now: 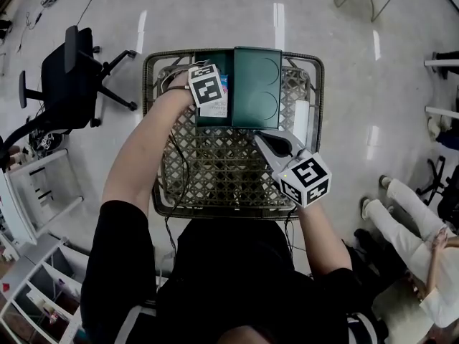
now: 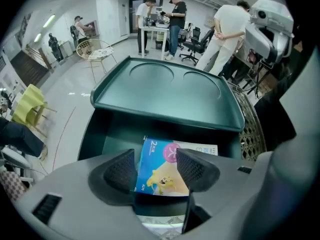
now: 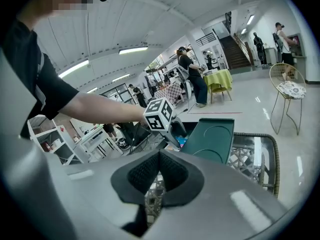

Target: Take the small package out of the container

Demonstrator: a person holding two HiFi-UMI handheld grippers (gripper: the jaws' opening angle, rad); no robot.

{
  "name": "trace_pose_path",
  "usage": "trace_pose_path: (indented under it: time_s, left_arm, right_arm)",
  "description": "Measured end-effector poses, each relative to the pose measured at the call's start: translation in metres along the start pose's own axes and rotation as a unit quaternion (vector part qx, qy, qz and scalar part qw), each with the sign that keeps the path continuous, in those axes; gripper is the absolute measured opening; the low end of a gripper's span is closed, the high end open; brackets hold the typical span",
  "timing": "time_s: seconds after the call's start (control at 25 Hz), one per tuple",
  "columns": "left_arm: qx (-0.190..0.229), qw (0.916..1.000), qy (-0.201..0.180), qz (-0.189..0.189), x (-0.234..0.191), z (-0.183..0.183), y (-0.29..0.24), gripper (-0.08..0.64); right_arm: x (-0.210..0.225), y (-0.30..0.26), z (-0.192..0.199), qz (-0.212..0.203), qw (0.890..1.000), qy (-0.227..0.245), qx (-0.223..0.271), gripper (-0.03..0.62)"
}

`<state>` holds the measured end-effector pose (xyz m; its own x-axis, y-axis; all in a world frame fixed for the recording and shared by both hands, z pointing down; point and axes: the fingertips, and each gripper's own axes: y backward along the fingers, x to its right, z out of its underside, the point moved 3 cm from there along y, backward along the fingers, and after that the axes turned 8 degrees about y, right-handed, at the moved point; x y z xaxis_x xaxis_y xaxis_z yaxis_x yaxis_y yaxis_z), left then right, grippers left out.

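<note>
Down in the container (image 2: 92, 134), the package (image 2: 162, 176) lies between the open jaws of the left gripper (image 2: 156, 156), while the right gripper (image 3: 159, 156) is closed, empty.

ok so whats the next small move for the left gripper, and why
Probably close the left gripper on the small package. Its jaws stand apart on either side of it without pressing, and the package lies inside the green container, so nothing is gripped yet.
</note>
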<state>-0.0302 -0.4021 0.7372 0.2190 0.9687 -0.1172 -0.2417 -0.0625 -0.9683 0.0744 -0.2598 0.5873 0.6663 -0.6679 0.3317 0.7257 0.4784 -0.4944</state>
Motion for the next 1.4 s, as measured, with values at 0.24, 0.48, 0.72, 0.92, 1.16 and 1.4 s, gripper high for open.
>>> trace_pose_path:
  time_s: [0.24, 0.48, 0.72, 0.92, 1.16, 1.4]
  left_arm:
    - [-0.029, 0.9994, -0.016, 0.013, -0.010, -0.013, -0.002, 0.252]
    - [-0.082, 0.9950, -0.026, 0.051, 0.017, 0.008, -0.003, 0.243]
    - [-0.066, 0.9973, -0.031, 0.009, 0.025, 0.013, 0.007, 0.244]
    - [-0.025, 0.9996, -0.004, -0.015, 0.029, 0.006, 0.035, 0.244]
    - [0.008, 0.9994, 0.011, -0.033, 0.057, 0.008, 0.063, 0.244]
    - [0.045, 0.9951, 0.026, -0.085, 0.083, 0.011, 0.076, 0.244]
  right_arm:
    - [-0.003, 0.009, 0.009, 0.010, 1.000, -0.005, -0.004, 0.011]
    - [-0.004, 0.019, 0.013, 0.017, 1.000, -0.009, -0.006, 0.011]
    - [-0.012, 0.024, 0.012, 0.011, 1.000, -0.010, 0.001, 0.011]
    - [-0.025, 0.026, 0.005, -0.002, 1.000, -0.001, 0.002, 0.011]
    - [-0.044, 0.028, -0.014, -0.017, 0.999, 0.029, 0.008, 0.011]
    - [-0.055, 0.028, -0.019, -0.027, 0.999, 0.045, 0.005, 0.011]
